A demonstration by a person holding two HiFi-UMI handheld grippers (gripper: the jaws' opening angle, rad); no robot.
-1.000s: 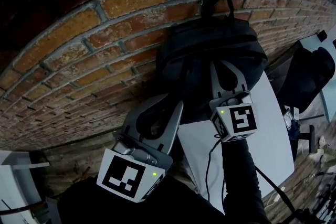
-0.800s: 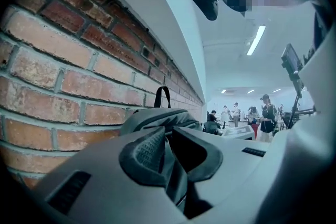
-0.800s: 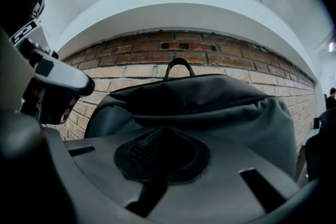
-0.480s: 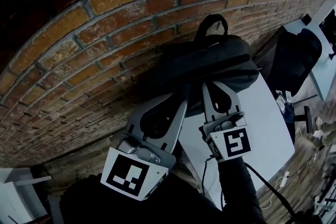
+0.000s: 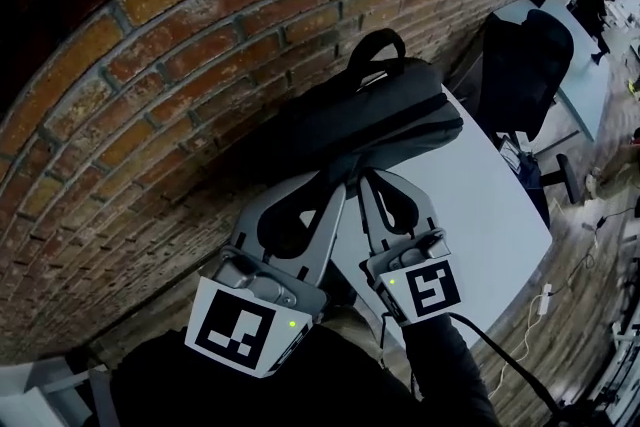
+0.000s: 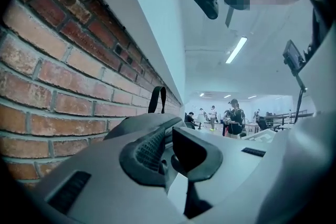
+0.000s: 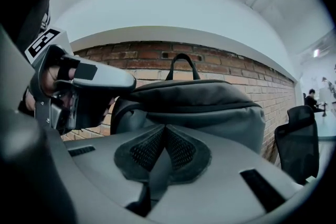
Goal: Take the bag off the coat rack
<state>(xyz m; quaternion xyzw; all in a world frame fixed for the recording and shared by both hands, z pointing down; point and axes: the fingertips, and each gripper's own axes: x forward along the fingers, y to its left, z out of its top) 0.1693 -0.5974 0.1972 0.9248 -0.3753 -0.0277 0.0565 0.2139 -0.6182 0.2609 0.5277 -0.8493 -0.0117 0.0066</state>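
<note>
Brick wall (image 5: 150, 65) — white table (image 5: 480, 215) — black chair (image 5: 525, 65).

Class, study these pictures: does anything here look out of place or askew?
Only the backpack: it hangs tilted, held between the left gripper and right gripper, on no hook. Nothing looks spilled or damaged.

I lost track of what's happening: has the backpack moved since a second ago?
Yes, it seems. In the head view the backpack has come away from the brick wall, toward the person: its top handle now sits lower against the bricks.
</note>
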